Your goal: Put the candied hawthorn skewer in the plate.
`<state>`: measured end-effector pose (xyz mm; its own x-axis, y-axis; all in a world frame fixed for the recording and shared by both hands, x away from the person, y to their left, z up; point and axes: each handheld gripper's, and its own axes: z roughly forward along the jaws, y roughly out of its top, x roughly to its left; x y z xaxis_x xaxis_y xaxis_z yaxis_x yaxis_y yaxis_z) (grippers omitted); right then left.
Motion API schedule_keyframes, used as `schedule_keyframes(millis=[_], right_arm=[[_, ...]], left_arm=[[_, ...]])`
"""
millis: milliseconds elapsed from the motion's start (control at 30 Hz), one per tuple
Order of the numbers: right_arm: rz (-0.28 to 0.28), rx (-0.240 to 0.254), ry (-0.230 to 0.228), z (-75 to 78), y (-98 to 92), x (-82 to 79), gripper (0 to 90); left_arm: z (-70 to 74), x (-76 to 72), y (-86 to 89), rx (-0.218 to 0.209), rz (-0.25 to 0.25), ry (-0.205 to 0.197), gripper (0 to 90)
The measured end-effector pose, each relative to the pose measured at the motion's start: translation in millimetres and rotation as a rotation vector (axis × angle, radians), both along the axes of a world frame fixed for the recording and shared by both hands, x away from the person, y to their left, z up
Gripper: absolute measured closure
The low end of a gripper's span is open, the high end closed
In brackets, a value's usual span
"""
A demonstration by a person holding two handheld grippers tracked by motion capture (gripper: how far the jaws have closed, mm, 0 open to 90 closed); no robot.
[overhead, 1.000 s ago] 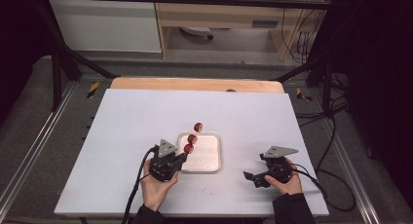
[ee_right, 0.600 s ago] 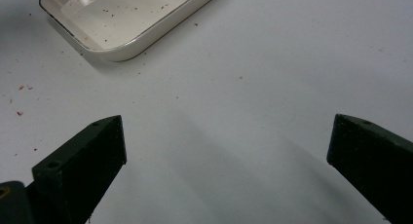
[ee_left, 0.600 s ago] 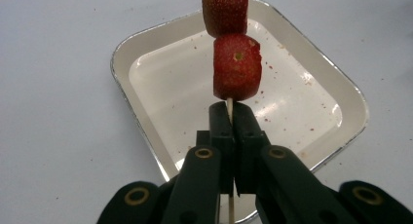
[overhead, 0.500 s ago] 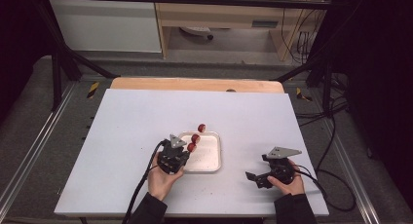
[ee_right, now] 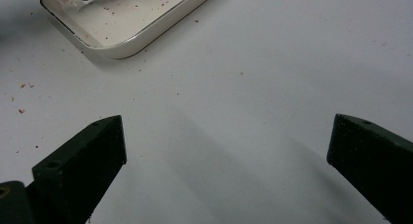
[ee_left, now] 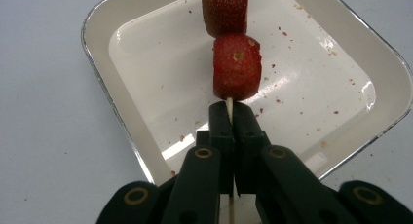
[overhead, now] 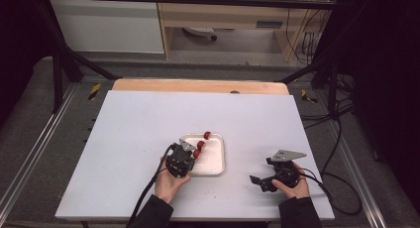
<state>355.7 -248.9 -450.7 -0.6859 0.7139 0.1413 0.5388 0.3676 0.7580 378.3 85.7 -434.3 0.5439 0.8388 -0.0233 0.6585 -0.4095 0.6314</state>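
Note:
A thin wooden skewer (ee_left: 229, 109) carries three red strawberry pieces (overhead: 201, 144), two of them close up in the left gripper view (ee_left: 236, 66). My left gripper (ee_left: 233, 114) is shut on the skewer's bare end and holds it slanting over the white square tray (ee_left: 160, 53). From above, that gripper (overhead: 187, 153) sits at the tray's left edge (overhead: 224, 161). My right gripper (overhead: 257, 182) rests on the table to the right of the tray, jaws wide open over bare tabletop (ee_right: 226, 151), nothing between them.
The white table top (overhead: 138, 129) is speckled with red crumbs near the tray. A wooden strip (overhead: 198, 85) runs along its far edge. Dark frame posts and cables stand beyond the table sides, and a cable trails from each gripper.
My left gripper has carried the skewer rightward and down, from beside the tray's left edge to over the tray. The right gripper has stayed where it was.

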Motion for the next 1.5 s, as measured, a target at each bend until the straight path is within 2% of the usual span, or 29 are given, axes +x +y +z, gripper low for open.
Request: schedule_keyframes(millis=[467,667,767,867,1000,1167,1367,1500], right_arm=[[-0.002,-0.007,0.012,-1.8,1.6,0.2,1.5],[-0.003,-0.005,0.01,-1.5,1.5,0.1,1.5],[-0.004,-0.007,0.005,-1.3,1.0,0.2,1.4],[-0.004,-0.007,0.005,-1.0,0.7,0.3,1.4],[-0.011,0.003,0.008,-0.1,0.4,-0.2,1.4],[-0.013,0.005,0.006,0.5,0.0,-0.3,1.3],[-0.01,0.004,0.003,0.7,-0.4,-0.1,1.1],[-0.017,0.009,0.004,1.0,-0.4,-0.5,1.1]], left_arm=[[-2.5,0.7,-1.2,0.012,-0.001,0.003,87.6],[-0.8,0.5,1.4,0.023,-0.01,-0.003,82.4],[2.1,0.7,5.0,0.017,-0.027,-0.003,75.7],[6.5,0.3,9.6,-0.008,-0.053,-0.014,65.9],[11.7,0.4,16.9,-0.028,-0.116,0.008,50.0],[18.3,0.5,27.6,-0.051,-0.163,0.0,36.7],[26.0,-4.4,43.3,-0.047,-0.207,-0.006,21.9],[28.3,-12.1,59.5,-0.037,-0.218,-0.028,14.5]])
